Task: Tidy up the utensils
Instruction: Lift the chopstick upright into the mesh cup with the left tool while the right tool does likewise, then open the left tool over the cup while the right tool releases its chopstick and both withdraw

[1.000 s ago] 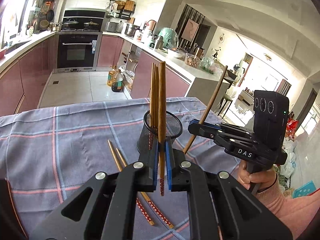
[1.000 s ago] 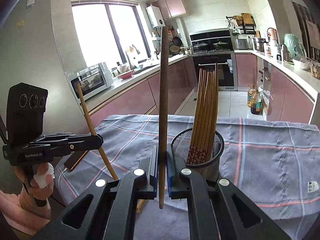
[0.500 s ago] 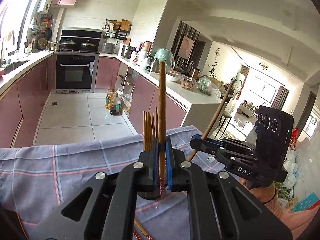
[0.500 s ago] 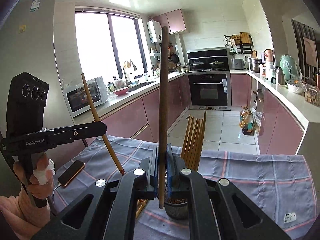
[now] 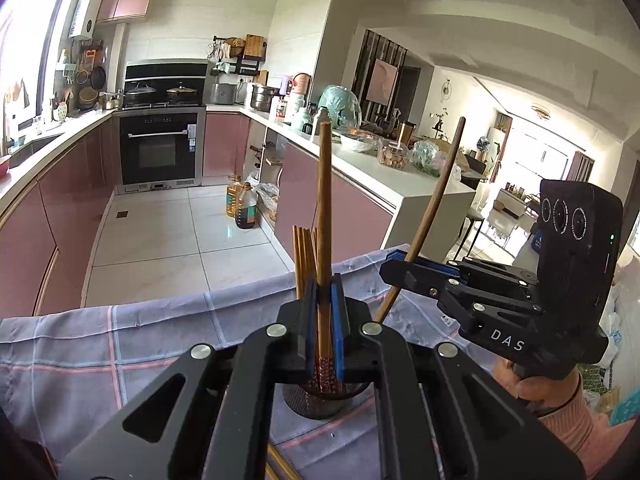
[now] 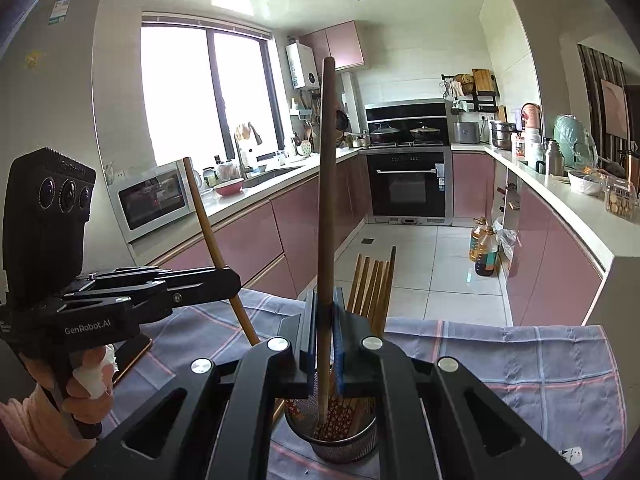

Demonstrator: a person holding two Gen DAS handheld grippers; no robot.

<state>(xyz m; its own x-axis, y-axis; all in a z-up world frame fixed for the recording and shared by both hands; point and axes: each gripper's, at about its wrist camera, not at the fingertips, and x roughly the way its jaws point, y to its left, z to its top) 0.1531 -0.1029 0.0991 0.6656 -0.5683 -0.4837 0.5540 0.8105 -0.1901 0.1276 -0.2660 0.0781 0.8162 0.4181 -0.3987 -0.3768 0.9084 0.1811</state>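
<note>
Squeezing one chopstick (image 5: pixel 323 216) each, the left gripper (image 5: pixel 323 320) and right gripper (image 6: pixel 325 332) sit mid-frame above the mesh cup (image 6: pixel 340 440).

Chopsticks (image 5: pixel 323 216) smooth brown wood, patterned red ends. Holder (image 6: pixel 340 446) fine metal mesh, dull sheen. Tablecloth (image 6: pixel 520 364) soft woven cloth, matt. Grippers (image 5: pixel 323 320) matt black plastic, blue pads (image 5: pixel 337 320), shiny metal screws.

The cloth (image 6: pixel 540 364) is grey-blue with pink and pale check lines. Brown chopsticks (image 6: pixel 374 284) with red patterned ends stand in a dark mesh cup (image 6: pixel 344 444). Both grippers (image 5: pixel 324 312) (image 6: pixel 326 320) are black with blue pads. The cabinets (image 6: pixel 552 256) are dusty pink, the counter (image 6: pixel 580 216) white.
</note>
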